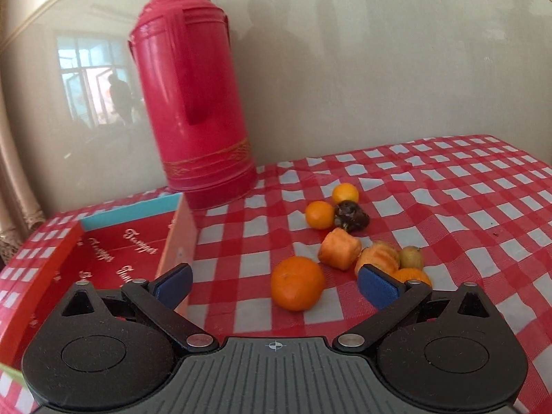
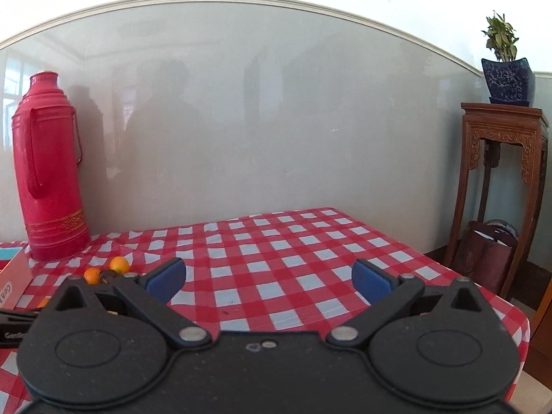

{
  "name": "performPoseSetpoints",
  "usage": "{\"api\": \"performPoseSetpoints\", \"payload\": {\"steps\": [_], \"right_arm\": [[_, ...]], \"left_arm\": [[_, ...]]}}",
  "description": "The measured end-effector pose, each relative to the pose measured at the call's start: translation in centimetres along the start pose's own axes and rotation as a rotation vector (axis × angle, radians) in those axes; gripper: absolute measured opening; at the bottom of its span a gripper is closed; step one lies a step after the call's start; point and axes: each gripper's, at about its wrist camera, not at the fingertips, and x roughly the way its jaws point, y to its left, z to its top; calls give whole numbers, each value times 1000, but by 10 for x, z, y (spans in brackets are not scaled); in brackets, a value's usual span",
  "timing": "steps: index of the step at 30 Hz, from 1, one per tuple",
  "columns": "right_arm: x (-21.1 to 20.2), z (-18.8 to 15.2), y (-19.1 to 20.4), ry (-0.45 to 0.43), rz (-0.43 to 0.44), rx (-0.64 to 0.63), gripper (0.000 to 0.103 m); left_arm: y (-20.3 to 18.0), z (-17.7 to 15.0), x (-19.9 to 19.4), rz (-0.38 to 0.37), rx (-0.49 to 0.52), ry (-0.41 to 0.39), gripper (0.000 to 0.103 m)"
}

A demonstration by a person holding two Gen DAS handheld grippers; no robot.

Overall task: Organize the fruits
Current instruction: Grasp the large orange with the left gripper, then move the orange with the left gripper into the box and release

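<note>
The left gripper (image 1: 275, 286) hangs low over a table covered by a red-and-white checked cloth (image 1: 448, 186), its blue-padded jaws spread wide with nothing clamped. A big orange (image 1: 297, 283) sits on the cloth in the gap between the jaws, just ahead of them; neither pad touches it. It is round, bright orange and a little dimpled at the top.

Beyond the right-hand pad lies the rest of the fruit, in a loose cluster. Nearest is a ridged orange piece (image 1: 377, 258), partly hidden by that pad, with a small greenish-brown fruit (image 1: 411, 257) touching its far side and another orange one (image 1: 412, 274) peeking out behind the finger. Just ahead is a squat, blocky orange fruit (image 1: 339, 248) lying on its side. Further ahead, two small round oranges (image 1: 319, 214) (one behind the other) flank a dark, wrinkled brown fruit (image 1: 351, 215).

To the left of the left-hand pad is an open red box (image 1: 120, 245) with white script on its floor and a pale blue inner edge; no fruit shows inside it. Past the box stands a tall red flask (image 1: 193, 103) against a glossy wall.

The right gripper (image 2: 269, 277) is likewise wide open and holds nothing, with only bare cloth between its jaws. The two small oranges show far to its left, near the flask's base. Off to its right, beyond the table, a potted plant (image 2: 507, 76) rests on a carved wooden stand (image 2: 500, 145).
</note>
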Motion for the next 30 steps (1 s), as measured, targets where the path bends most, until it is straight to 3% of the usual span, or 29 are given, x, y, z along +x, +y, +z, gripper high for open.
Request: {"api": "performPoseSetpoints", "payload": {"steps": [1,3,6,9,10,16,24,30], "right_arm": [[1,0,-1,3,1,3,97],[2,0,-6,3,-4,7,97],[3,1,-9,9,4,22,97],[4,2,-10,10,8,30,97],[3,1,-10,11,7,32,97],[3,2,-10,12,17,38,97],[4,1,-8,21,33,46,97],[5,0,1,33,51,34,97]], "left_arm": [[-1,2,10,-10,1,20,79],[0,2,25,-27,-17,62,70],[1,2,38,-45,-54,96,64],[-4,1,45,-67,-58,122,44],[-6,0,47,-72,-63,135,42],[-10,0,44,-45,-62,128,41],[3,6,22,0,-81,51,41],[24,8,-3,115,-89,-38,41]]}}
